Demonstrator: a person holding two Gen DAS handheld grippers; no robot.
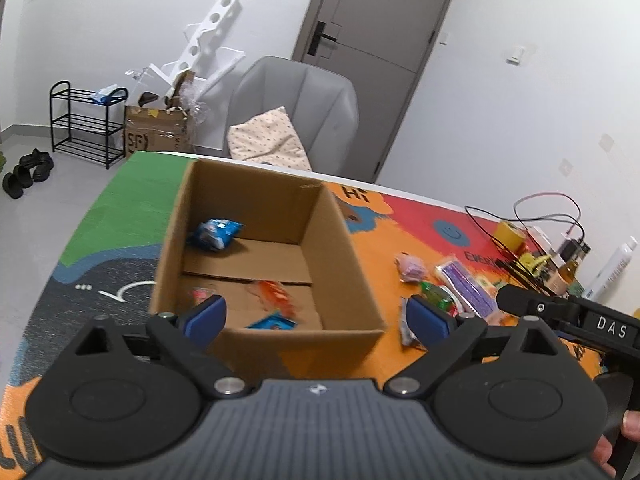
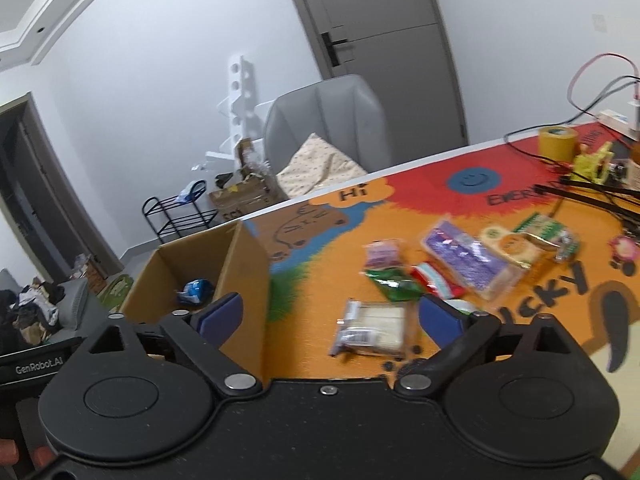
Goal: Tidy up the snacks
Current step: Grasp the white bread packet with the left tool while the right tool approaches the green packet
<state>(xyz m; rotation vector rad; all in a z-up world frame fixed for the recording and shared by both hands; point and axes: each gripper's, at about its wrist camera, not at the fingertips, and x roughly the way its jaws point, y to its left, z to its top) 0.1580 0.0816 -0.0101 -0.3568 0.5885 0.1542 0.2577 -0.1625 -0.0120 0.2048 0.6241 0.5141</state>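
Presently both grippers are empty and stand between box and snack pile. The cardboard box [image 1: 260, 248] sits at the left of the mat [image 1: 120, 200], open side up. It holds a blue packet [image 1: 214, 234] near the far wall, an orange packet [image 1: 272, 294] on the floor flaps and a light-blue packet [image 1: 274, 323] by the near wall. The left gripper [image 1: 316, 314] hangs over the box's near wall, jaws spread wide, nothing between them.

To the right of the box, the loose snacks lie on the mat. The right gripper [image 2: 330, 316] is also spread wide and empty, aimed at the clear-wrapped white pack [image 2: 372, 330] lying flat just ahead. Beyond it lie a green packet [image 2: 394, 282], a purple pouch [image 2: 468, 258] and a round yellow pack [image 2: 510, 246].

Recommended step: pick the white pack. Its long axis appears to run roughly across the view, so grip across the short side, pads low, then close firmly. The wrapper likely slips.
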